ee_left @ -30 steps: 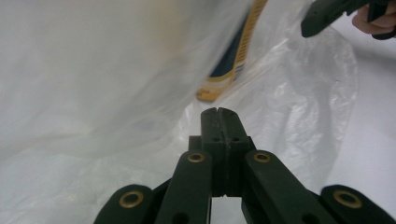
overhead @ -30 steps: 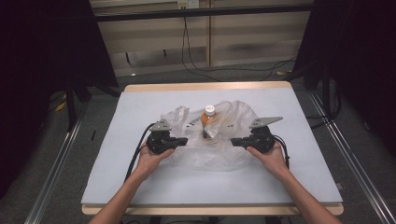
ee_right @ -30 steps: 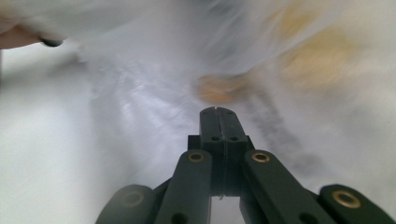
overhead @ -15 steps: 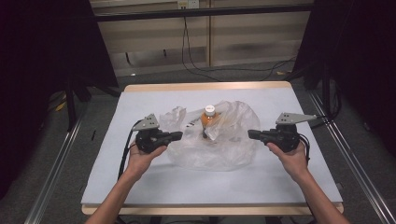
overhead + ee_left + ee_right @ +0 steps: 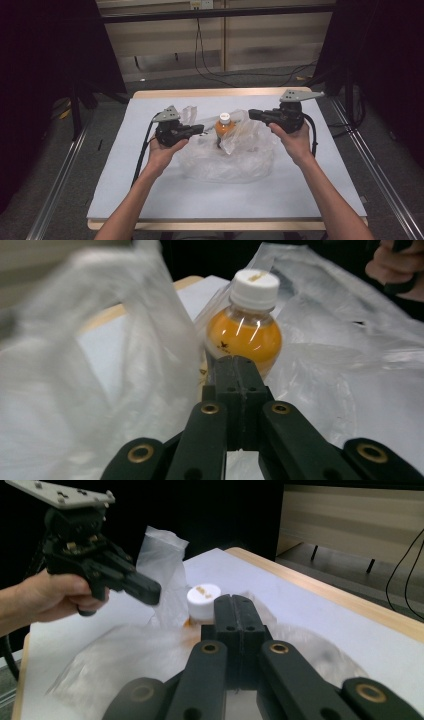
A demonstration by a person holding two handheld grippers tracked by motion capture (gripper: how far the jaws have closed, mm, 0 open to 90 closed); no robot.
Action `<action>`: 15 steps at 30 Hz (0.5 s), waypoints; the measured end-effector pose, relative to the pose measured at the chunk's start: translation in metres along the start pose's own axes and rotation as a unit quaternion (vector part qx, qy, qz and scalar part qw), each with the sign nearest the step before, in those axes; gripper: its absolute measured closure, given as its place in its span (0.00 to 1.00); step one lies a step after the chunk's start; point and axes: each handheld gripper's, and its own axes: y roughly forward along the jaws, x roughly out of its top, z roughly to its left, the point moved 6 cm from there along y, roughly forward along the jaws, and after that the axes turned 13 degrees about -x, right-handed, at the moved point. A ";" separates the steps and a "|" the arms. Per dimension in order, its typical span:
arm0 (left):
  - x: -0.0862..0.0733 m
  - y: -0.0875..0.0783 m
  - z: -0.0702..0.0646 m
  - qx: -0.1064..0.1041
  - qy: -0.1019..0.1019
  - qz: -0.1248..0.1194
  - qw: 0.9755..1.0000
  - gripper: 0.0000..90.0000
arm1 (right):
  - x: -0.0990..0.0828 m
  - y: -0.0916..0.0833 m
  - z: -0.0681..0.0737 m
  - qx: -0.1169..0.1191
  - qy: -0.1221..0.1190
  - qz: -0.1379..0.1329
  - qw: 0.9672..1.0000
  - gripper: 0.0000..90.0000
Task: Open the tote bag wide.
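Dark curtains and a slatted back wall are seen behind a pale table (image 5: 150,200), on which a clear plastic bag (image 5: 235,160) lies crumpled around an upright bottle (image 5: 224,129) of orange drink with a white cap. Compared with a second ago, both grippers have been raised and drawn apart: they were low on the bag close to either side of the bottle, and now the left gripper (image 5: 199,129) is held up at the bag's left edge while the right gripper (image 5: 253,114) has been carried higher and out to the right. The bag's edges have been lifted with them, so that the mouth is judged to be opening around the bottle, either to free it or to settle it inside. In both gripper views the jaws are seen fully closed, pad against pad. A fold of film rises beside the left gripper (image 5: 235,375) and may be pinched; whether film is caught in the right gripper (image 5: 234,611) cannot be told. The bottle (image 5: 244,330) stands directly ahead of the left gripper's tips, very near, and its cap (image 5: 203,600) is seen just beyond the right gripper's tips, lower down, between the two grippers.
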 end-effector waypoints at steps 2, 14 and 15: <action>-0.008 0.012 0.001 -0.007 -0.006 0.017 1.000 1.00 | 0.000 0.008 0.002 0.007 -0.001 0.003 1.000 1.00; -0.060 0.038 0.022 -0.002 -0.040 0.092 0.995 1.00 | -0.079 0.058 -0.020 -0.015 0.000 0.120 0.993 1.00; -0.065 0.039 0.024 0.004 -0.044 0.100 0.994 1.00 | -0.085 0.061 -0.022 -0.014 0.003 0.128 0.992 1.00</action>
